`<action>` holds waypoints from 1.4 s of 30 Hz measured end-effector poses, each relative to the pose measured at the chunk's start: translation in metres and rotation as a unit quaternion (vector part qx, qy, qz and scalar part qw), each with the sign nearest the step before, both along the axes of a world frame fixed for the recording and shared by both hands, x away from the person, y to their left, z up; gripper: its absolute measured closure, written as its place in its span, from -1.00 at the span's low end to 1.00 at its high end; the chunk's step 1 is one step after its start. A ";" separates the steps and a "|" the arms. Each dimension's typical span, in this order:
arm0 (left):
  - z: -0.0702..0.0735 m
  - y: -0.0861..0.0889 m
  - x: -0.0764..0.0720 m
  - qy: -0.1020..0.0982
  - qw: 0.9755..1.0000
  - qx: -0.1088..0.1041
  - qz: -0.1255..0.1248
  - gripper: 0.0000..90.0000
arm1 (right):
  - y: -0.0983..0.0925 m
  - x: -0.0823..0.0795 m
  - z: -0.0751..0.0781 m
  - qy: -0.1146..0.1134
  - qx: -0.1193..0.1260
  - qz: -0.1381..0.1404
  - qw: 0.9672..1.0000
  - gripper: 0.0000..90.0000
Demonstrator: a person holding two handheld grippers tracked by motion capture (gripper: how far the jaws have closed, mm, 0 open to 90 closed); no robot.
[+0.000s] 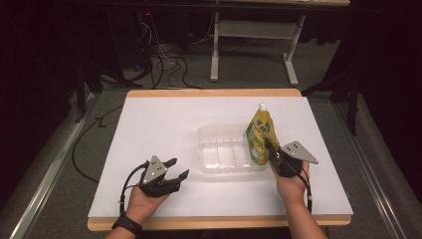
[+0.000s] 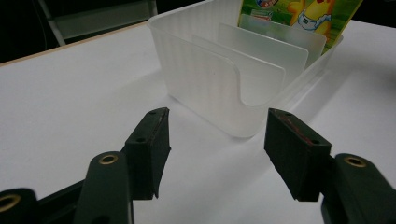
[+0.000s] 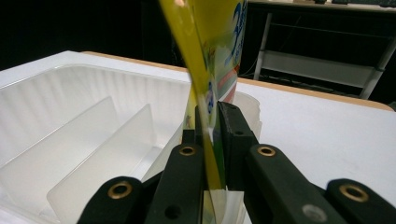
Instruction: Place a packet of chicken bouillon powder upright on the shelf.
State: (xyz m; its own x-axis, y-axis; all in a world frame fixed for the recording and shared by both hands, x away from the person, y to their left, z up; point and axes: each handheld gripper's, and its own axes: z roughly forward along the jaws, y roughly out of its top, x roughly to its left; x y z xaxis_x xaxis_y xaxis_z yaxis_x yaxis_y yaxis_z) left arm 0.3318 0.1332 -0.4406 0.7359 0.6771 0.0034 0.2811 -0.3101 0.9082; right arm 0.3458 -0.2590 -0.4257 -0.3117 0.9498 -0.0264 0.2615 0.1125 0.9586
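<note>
A yellow-green drink pouch (image 1: 260, 133) with a white cap stands upright in the right end of a clear plastic divided bin (image 1: 219, 149). My right gripper (image 1: 272, 149) is shut on the pouch's near edge; in the right gripper view the thin pouch (image 3: 205, 70) is pinched between both black pads over the bin (image 3: 70, 121). My left gripper (image 1: 177, 169) rests open on the white table to the left of the bin, nothing between its fingers (image 2: 149, 144). The bin (image 2: 210, 84) and the pouch (image 2: 299, 14) lie just ahead of it.
The white table top (image 1: 164, 124) has a wooden edge. Beyond it the floor holds tangled cables (image 1: 164, 59) and the white legs of another table (image 1: 254, 45). A metal rail (image 1: 50, 169) runs along the left.
</note>
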 end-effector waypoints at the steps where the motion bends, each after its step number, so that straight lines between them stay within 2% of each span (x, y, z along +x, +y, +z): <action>1: 0.000 0.000 0.000 0.000 1.000 0.000 0.000 -0.09 | 0.000 0.000 0.000 0.001 0.001 0.000 1.000 0.94; 12: -0.001 0.000 0.001 0.001 1.000 0.000 0.000 -0.09 | -0.002 0.001 -0.002 0.012 0.003 0.006 1.000 0.79; 19: 0.000 0.001 0.001 0.001 1.000 -0.002 0.003 -0.09 | -0.007 0.000 -0.001 0.032 0.021 0.022 0.999 0.23; 23: 0.000 0.002 0.001 0.001 1.000 -0.004 0.005 -0.09 | -0.011 -0.002 0.001 0.037 0.028 0.029 0.999 0.02; 29: 0.001 0.008 0.004 0.001 1.000 -0.008 0.015 -0.09 | -0.018 -0.014 0.004 0.041 0.030 0.045 0.998 -0.14; 35: 0.003 0.023 0.011 0.005 0.999 -0.020 0.041 -0.09 | -0.037 -0.038 0.007 0.036 0.032 0.051 0.998 -0.18; 38: 0.004 0.030 0.013 0.009 0.998 -0.027 0.052 -0.09 | -0.052 -0.051 0.007 0.033 0.032 0.043 0.998 -0.18; 42: 0.002 0.035 0.016 0.016 0.998 -0.027 0.062 -0.10 | -0.078 -0.058 0.001 0.037 0.029 -0.006 0.999 -0.16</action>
